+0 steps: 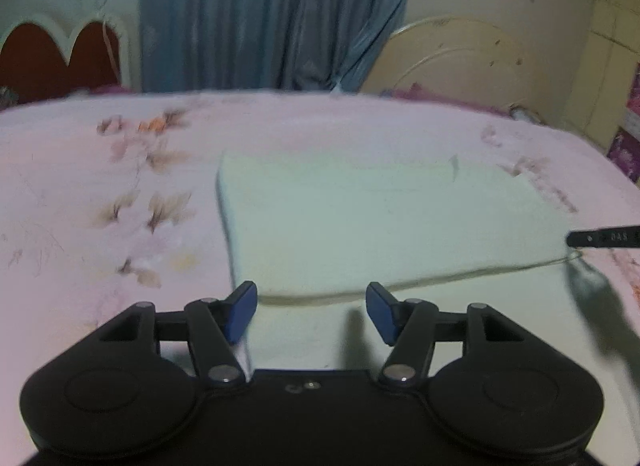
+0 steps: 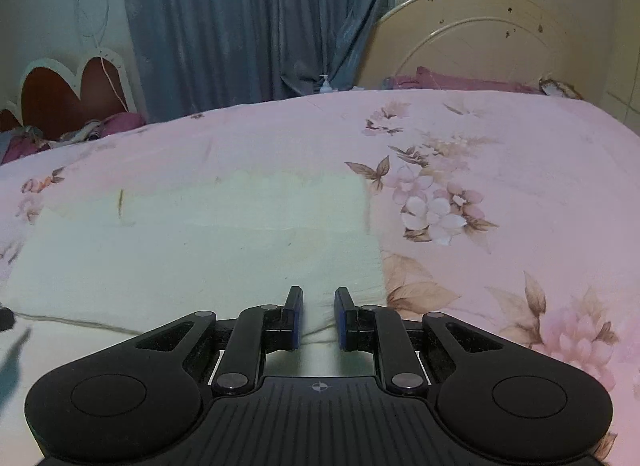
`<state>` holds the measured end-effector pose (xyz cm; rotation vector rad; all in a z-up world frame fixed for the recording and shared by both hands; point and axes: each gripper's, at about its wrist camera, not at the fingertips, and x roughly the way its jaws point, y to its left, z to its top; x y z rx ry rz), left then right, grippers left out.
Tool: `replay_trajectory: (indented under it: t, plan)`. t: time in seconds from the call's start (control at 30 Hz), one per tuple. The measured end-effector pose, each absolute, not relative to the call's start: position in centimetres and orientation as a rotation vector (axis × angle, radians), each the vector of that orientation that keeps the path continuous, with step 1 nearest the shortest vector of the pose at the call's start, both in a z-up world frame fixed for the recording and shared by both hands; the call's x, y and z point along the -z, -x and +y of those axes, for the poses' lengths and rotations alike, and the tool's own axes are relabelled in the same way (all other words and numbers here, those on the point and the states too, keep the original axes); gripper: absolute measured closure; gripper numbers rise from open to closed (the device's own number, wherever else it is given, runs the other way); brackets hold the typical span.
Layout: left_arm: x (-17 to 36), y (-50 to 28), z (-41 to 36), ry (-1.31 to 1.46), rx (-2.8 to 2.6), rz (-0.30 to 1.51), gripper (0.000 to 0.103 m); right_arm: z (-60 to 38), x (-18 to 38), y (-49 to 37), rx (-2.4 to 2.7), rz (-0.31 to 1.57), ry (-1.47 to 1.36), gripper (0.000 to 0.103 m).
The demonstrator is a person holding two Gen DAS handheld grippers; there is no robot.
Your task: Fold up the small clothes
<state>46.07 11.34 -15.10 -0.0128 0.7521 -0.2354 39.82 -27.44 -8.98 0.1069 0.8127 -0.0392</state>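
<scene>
**Both grippers poised at the near edge of the folded cloth**

I see the pale cloth [image 1: 384, 225] lying flat on the pink floral bedspread [image 1: 100, 193], folded into a rectangle with its fold line running across its near side. It sits toward the near edge of the bed, well apart from the cream headboard [image 1: 460, 57].

My left gripper [image 1: 312, 312] is released: the blue pads [image 1: 242, 312] stand wide apart, grasping nothing, just above the near left corner of the cloth.

My right gripper [image 2: 318, 316] is also unclenched, its jaws separated by a narrow gap at the near right corner of the cloth [image 2: 208, 250]. I cannot tell whether its pads touch the fabric. A blue curtain [image 2: 256, 25] hangs beyond the far edge.
</scene>
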Motion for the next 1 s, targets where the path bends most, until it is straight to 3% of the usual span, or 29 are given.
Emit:
replay_trajectory:
  t: [0.23,0.33,0.37,0.4,0.43,0.47,0.6,0.73,0.93,1.0]
  plan:
    - [15.0,-44.8,11.7,0.018,0.201,0.791,0.038,-28.8,8.9,-39.3,0.038,0.836,-0.126,0.088]
    - [14.5,-42.2,12.1,0.014,0.206,0.795,0.017,-30.2,7.9,-36.4,-0.02,0.838,-0.198,0.088]
    - [14.3,-41.1,12.0,0.016,0.207,0.8,0.015,-30.6,7.6,-35.2,-0.033,0.838,-0.209,0.087]
    - [14.2,-39.9,12.1,0.014,0.215,0.807,0.015,-31.1,7.4,-33.8,-0.033,0.839,-0.21,0.068]
    - [14.2,-38.9,12.2,0.009,0.218,0.812,0.015,-31.4,6.9,-32.3,-0.035,0.833,-0.207,0.033]
    - [14.2,-37.7,12.1,-0.001,0.21,0.816,0.016,-31.8,6.6,-30.8,-0.055,0.82,-0.211,0.028]
    - [14.6,-33.0,12.5,0.03,0.202,0.851,0.032,-34.0,6.4,-25.6,-0.155,0.864,-0.307,0.029]
    - [14.5,-28.9,13.2,0.088,0.216,0.87,0.038,-35.7,7.5,-20.7,-0.218,0.927,-0.415,0.06]
    - [14.6,-23.7,14.5,0.204,0.259,0.909,0.055,-36.8,8.2,-14.6,-0.312,0.979,-0.502,0.063]
    - [14.7,-22.1,15.0,0.252,0.261,0.916,0.056,-37.0,8.3,-13.2,-0.33,0.982,-0.527,0.063]
